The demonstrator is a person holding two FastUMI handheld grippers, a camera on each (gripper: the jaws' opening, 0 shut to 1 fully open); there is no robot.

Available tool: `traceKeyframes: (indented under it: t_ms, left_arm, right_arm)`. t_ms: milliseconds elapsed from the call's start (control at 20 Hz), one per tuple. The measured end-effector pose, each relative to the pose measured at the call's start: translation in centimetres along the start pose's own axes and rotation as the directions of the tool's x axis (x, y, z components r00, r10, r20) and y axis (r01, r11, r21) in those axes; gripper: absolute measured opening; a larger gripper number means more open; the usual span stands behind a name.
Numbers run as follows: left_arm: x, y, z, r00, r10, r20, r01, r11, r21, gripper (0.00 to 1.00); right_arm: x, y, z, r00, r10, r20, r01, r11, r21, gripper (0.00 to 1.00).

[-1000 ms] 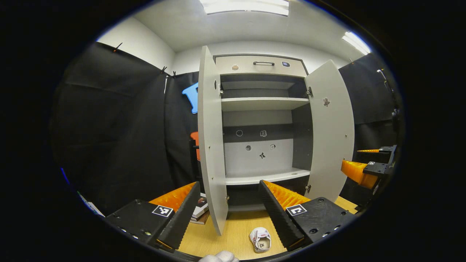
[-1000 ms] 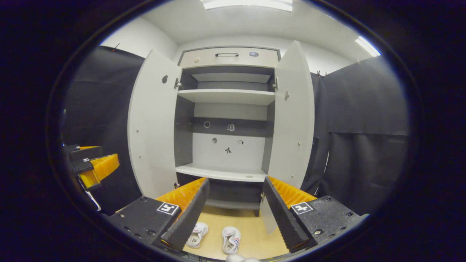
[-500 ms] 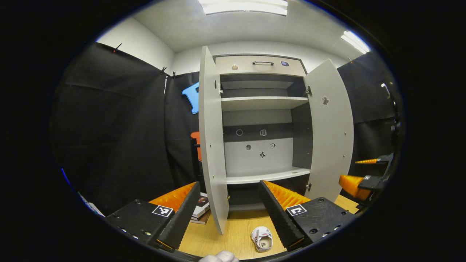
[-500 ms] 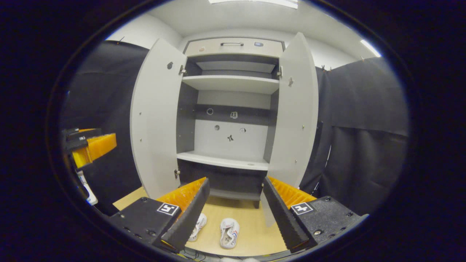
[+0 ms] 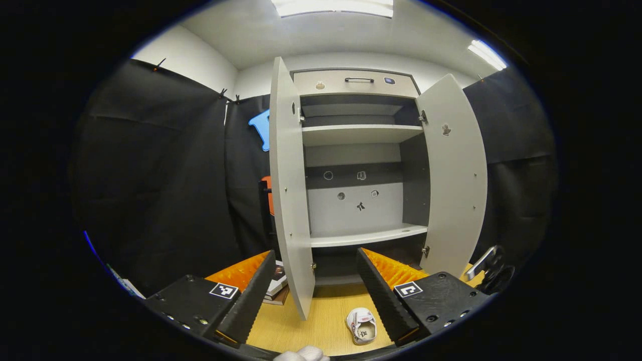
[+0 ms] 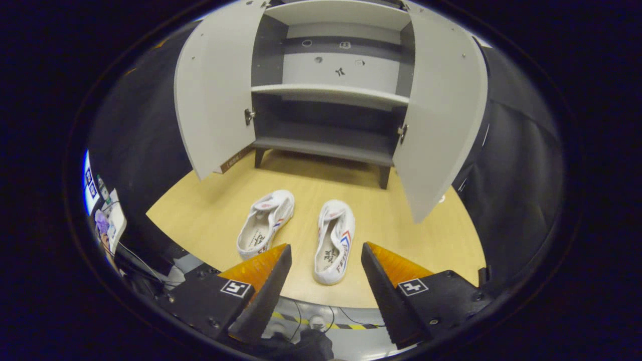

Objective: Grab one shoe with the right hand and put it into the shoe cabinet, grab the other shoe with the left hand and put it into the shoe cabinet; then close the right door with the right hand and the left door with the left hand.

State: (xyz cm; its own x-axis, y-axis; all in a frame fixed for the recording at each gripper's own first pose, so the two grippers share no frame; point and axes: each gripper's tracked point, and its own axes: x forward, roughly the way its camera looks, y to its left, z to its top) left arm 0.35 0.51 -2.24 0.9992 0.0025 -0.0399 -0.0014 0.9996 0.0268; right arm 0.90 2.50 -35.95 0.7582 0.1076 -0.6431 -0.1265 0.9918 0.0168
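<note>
Two white shoes lie side by side on the wooden floor board point(image 6: 210, 210) in front of the open shoe cabinet point(image 6: 331, 90). In the right gripper view my right gripper point(image 6: 325, 250) is open and tilted down, hovering above the right shoe point(image 6: 333, 240), apart from it. The left shoe point(image 6: 266, 223) lies just beyond its left finger. Both grey doors, the left door point(image 6: 213, 90) and the right door point(image 6: 441, 115), stand wide open. In the left gripper view my left gripper point(image 5: 313, 296) is open and empty, held level facing the cabinet point(image 5: 358, 165), with one shoe point(image 5: 362, 326) below it.
The cabinet's shelves are bare, down to the low bottom shelf point(image 6: 323, 148). A stack of books point(image 5: 276, 288) lies on the floor behind the left door point(image 5: 288, 200). Black cloth walls close in both sides. Cables and a striped edge run along the board's near side point(image 6: 311, 321).
My right gripper has tipped down from facing the shelves to looking at the two shoes, and it has dropped from the right edge of the left gripper view. The left gripper barely moved.
</note>
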Motion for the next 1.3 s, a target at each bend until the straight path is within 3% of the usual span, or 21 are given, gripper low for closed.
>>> traceKeyframes:
  t_ms: [250, 600, 700, 750, 800, 850, 900, 1000, 1100, 1300]
  left_arm:
    - [0.6, -0.8, -0.6, 0.999, 0.039, -0.019, -0.039, 0.999, 0.023, 0.97]
    - [2.3, -2.2, -0.8, 0.997, 0.071, -0.028, -0.07, 0.997, 0.036, 0.96]
    - [2.8, -2.5, -0.8, 0.996, 0.084, -0.03, -0.082, 0.996, 0.037, 0.96]
    - [3.0, -2.7, -1.0, 0.996, 0.084, -0.035, -0.083, 0.996, 0.037, 0.96]
    - [3.2, -2.7, -1.1, 0.995, 0.09, -0.04, -0.089, 0.995, 0.039, 1.0]
    - [3.4, -2.8, -1.3, 0.995, 0.092, -0.047, -0.09, 0.995, 0.043, 0.96]
    - [3.6, -2.8, -1.3, 0.994, 0.098, -0.048, -0.096, 0.994, 0.045, 0.96]
    - [3.8, -2.8, -1.1, 0.994, 0.103, -0.045, -0.101, 0.994, 0.04, 1.0]
    - [3.9, -2.9, -1.1, 0.994, 0.106, -0.041, -0.105, 0.994, 0.029, 0.96]
    - [3.9, -3.3, -1.1, 0.994, 0.099, -0.033, -0.099, 0.995, 0.018, 0.96]
  right_arm:
    - [8.0, 1.2, -2.1, 0.996, 0.059, -0.065, -0.056, 0.997, 0.053, 0.68]
    - [16.5, 1.1, -0.8, 0.994, 0.067, -0.081, -0.058, 0.992, 0.109, 0.57]
    - [18.4, 0.5, -0.1, 0.997, 0.046, -0.063, -0.038, 0.992, 0.123, 0.43]
    - [18.9, 0.3, -0.1, 0.998, 0.033, -0.061, -0.024, 0.991, 0.128, 0.27]
    - [19.1, -0.1, 0.0, 0.998, 0.023, -0.061, -0.015, 0.991, 0.135, 0.29]
    - [19.3, -0.1, 0.2, 0.998, 0.034, -0.062, -0.025, 0.99, 0.142, 0.12]
    - [19.0, -0.4, 0.2, 0.997, 0.043, -0.06, -0.034, 0.989, 0.143, 0.05]
    - [18.2, -0.6, 0.7, 0.995, 0.076, -0.07, -0.064, 0.984, 0.166, 0.05]
    - [17.0, -1.4, 1.8, 0.995, 0.084, -0.057, -0.074, 0.984, 0.162, 0.04]
    - [12.4, -1.7, 7.2, 0.996, 0.084, 0.042, -0.088, 0.991, 0.098, 0.04]
